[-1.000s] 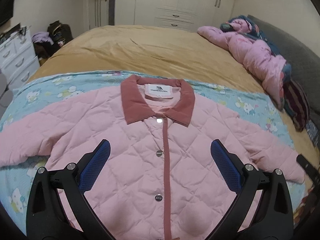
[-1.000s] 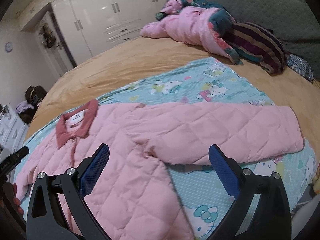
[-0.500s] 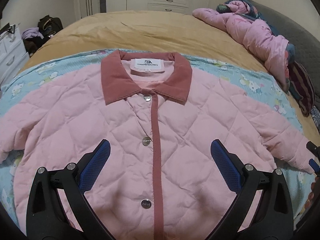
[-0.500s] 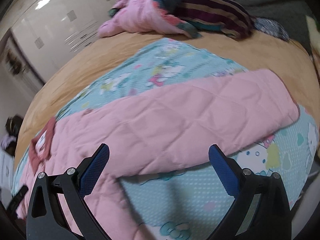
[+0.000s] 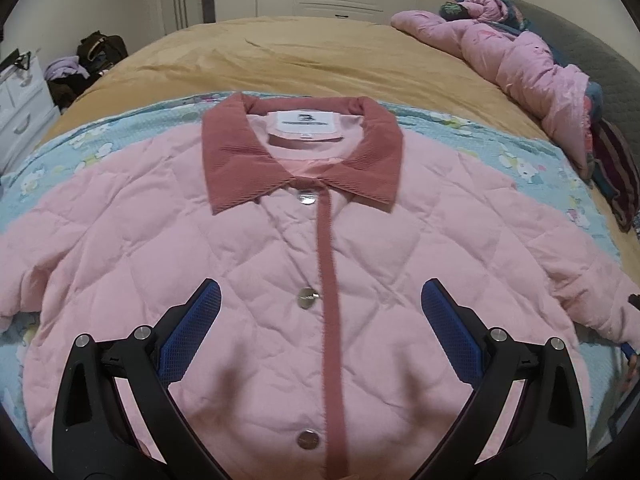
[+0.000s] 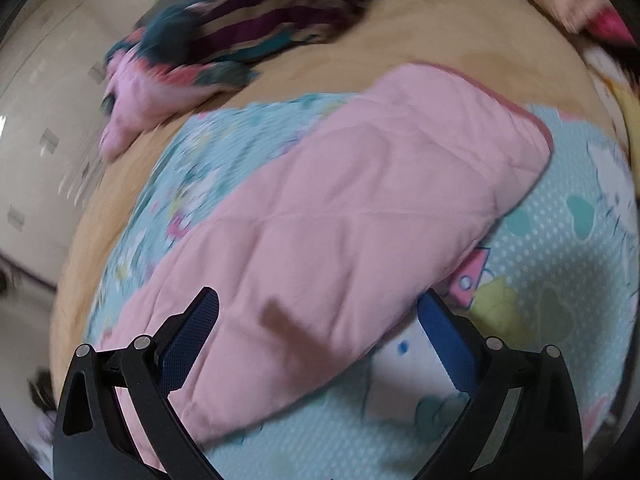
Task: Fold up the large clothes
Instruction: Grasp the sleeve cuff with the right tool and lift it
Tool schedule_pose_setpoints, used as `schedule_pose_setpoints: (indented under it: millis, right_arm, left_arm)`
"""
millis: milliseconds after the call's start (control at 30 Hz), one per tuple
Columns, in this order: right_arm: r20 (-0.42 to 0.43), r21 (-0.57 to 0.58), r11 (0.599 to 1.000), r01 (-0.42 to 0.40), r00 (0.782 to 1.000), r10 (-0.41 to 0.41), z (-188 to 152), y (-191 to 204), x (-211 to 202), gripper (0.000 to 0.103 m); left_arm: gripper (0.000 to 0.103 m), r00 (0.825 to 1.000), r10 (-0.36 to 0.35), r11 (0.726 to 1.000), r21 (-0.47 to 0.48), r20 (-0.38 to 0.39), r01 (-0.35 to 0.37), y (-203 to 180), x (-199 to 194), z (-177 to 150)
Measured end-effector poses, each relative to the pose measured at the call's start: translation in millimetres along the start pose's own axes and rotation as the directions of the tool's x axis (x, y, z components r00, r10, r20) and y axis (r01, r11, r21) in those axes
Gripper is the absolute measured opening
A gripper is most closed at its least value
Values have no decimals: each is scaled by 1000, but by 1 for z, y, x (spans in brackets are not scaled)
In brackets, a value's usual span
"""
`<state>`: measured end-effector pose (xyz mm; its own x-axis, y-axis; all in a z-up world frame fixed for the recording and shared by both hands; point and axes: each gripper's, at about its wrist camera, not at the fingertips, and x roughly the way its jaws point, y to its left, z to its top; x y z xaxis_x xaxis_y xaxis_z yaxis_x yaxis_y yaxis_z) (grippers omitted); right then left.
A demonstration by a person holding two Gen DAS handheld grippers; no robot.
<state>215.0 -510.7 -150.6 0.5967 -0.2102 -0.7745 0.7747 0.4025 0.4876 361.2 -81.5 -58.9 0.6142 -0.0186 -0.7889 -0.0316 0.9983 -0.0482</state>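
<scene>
Both grippers have pushed in closer over the last second: the left gripper now hangs low over the chest of the pink quilted jacket, and the right gripper has swung out over the jacket's sleeve. Each claw is spread wide and grips nothing.

Only the left view gives me the jacket's front, buttoned and flat on the cartoon-print sheet over the tan bedspread. I count three silver snaps down the placket, plus one corduroy collar with a white label. Only the right view shows the sleeve lying diagonally, its cuff toward the upper right. That picture is badly smeared; the heap of clothes behind is just stripes and colour. In the left view the jacket's hem is cut off behind the fingers, and one pink puffer coat lies by the headboard.
</scene>
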Motion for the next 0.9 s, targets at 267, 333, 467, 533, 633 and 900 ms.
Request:
schedule_pose_setpoints:
  millis: [267, 333, 467, 533, 633, 900]
  right_arm:
    - [71, 190, 970, -149, 988, 138, 37, -34, 16, 99]
    - [80, 197, 963, -183, 982, 171, 43, -36, 18, 87]
    - [86, 118, 966, -231, 971, 222, 51, -35, 24, 34]
    - [99, 82, 962, -261, 963, 252, 53, -29, 21, 28]
    - [126, 18, 946, -324, 939, 320, 55, -17, -1, 21]
    - [142, -228, 878, -421, 878, 458, 60, 60, -69, 19]
  left_arm:
    - [94, 999, 38, 999, -33, -29, -39, 25, 5, 9]
    - [94, 997, 60, 997, -46, -46, -63, 36, 4, 12]
    - [94, 996, 80, 990, -110, -35, -84, 65, -6, 19]
    - [94, 996, 87, 988, -129, -26, -89, 75, -12, 22]
    - [94, 997, 77, 985, -153, -11, -78, 83, -19, 26]
    - [94, 1000, 12, 984, -175, -3, -12, 91, -38, 30]
